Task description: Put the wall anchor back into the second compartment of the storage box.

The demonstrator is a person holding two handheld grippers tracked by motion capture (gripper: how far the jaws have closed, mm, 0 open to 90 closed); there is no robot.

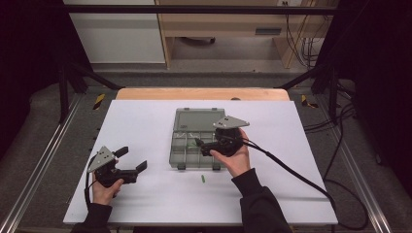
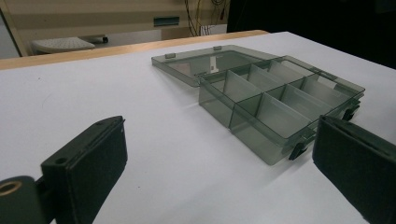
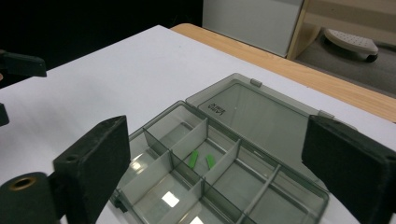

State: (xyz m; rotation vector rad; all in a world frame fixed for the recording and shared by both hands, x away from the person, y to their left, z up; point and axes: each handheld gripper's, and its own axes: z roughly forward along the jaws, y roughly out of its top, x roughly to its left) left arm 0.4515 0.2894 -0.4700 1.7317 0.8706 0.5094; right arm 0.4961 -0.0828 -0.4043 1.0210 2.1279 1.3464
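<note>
A smoky grey compartment box (image 1: 187,148) lies open mid-table, its lid (image 1: 199,119) flat on the far side. My right gripper (image 1: 202,147) hovers over the box's right half, open with nothing in it. In the right gripper view the jaws (image 3: 217,144) frame the compartments, and two small green pieces (image 3: 193,158) (image 3: 210,161) lie together in one middle compartment. Another green piece (image 1: 203,178) rests on the white table just in front of the box. My left gripper (image 1: 132,159) sits open and empty at the front left, pointing toward the box (image 2: 280,98).
The white tabletop (image 1: 145,121) ends in a wooden strip (image 1: 201,93) at the far edge. The right gripper's cable (image 1: 291,172) trails across the table to the right. Black frame rails (image 1: 34,160) run along both sides.
</note>
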